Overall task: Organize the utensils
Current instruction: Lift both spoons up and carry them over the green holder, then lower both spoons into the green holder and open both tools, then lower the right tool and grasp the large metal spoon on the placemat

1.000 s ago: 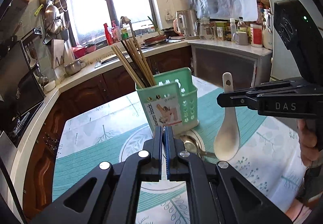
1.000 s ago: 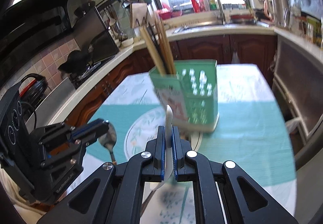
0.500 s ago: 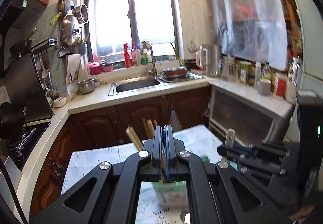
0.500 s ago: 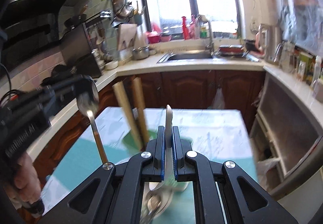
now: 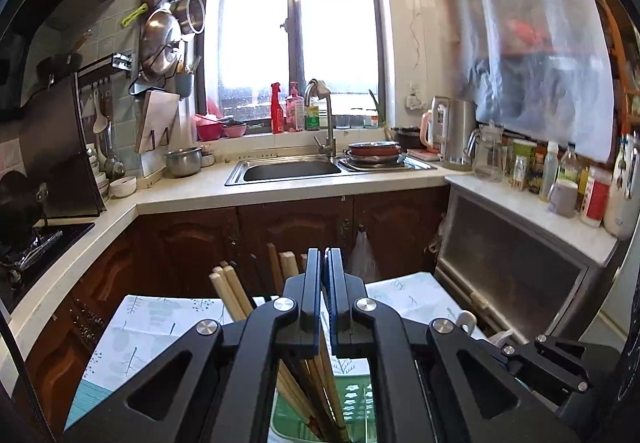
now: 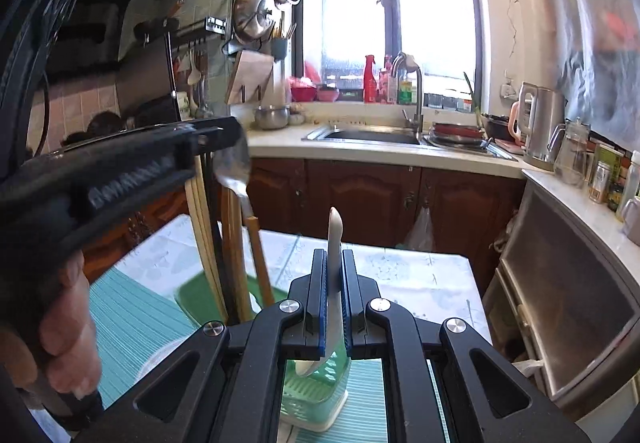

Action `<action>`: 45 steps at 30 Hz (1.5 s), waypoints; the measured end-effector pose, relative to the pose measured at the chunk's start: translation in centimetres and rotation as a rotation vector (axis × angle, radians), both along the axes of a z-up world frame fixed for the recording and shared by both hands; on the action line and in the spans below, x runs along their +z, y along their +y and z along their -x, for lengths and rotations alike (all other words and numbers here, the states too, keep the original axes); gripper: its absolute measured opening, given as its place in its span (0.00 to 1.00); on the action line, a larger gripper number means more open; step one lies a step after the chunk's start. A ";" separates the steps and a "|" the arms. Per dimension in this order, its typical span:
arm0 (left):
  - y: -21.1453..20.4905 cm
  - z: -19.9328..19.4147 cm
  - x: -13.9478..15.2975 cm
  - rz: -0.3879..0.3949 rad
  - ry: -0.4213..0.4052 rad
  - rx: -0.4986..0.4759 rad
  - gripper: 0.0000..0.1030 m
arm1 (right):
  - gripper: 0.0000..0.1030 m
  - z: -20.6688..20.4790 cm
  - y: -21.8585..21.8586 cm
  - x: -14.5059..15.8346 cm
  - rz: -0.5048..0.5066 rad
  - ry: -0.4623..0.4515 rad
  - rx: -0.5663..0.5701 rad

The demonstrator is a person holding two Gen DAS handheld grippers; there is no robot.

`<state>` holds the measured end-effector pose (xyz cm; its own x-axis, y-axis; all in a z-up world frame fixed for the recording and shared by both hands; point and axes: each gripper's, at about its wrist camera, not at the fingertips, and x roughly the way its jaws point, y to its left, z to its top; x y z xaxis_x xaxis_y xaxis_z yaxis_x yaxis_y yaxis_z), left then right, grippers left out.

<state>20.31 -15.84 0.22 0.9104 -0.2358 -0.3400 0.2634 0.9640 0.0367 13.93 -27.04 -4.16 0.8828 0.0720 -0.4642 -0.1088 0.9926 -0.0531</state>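
A green slotted holder (image 6: 316, 391) with several wooden chopsticks (image 6: 236, 263) stands on the teal and white tablecloth (image 6: 420, 283). My right gripper (image 6: 334, 283) is shut on a white ceramic spoon (image 6: 335, 239), handle up, with its bowl just above the holder. My left gripper (image 6: 226, 135) comes in from the left, shut on a metal spoon (image 6: 234, 167) that hangs handle down beside the chopsticks. In the left wrist view my left gripper (image 5: 324, 279) is shut above the chopsticks (image 5: 228, 291) and holder (image 5: 352, 403). The right gripper (image 5: 540, 359) sits low right, with the white spoon's (image 5: 466, 319) tip showing.
A hand (image 6: 60, 343) grips the left tool. Beyond the table runs a counter with a sink (image 5: 292, 169), a kettle (image 5: 452, 131) and bottles. A metal-fronted cabinet (image 6: 560, 283) stands close on the right, a stove (image 5: 28, 239) on the left.
Both grippers have risen and moved forward over the holder, each still holding its spoon. The holder has slid from the middle of the views to beneath the fingers.
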 end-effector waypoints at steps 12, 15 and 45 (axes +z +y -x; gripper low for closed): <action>-0.5 4.4 -3.6 -0.102 0.029 -0.033 0.52 | 0.11 -1.1 1.9 -5.7 -0.035 0.119 0.083; 0.1 6.1 -2.8 -0.130 0.042 -0.032 0.56 | 0.11 0.1 1.6 -5.7 -0.070 0.134 0.084; 7.8 10.2 -8.6 -0.104 0.586 0.033 0.78 | 0.21 10.2 4.4 -9.1 -0.152 0.475 0.075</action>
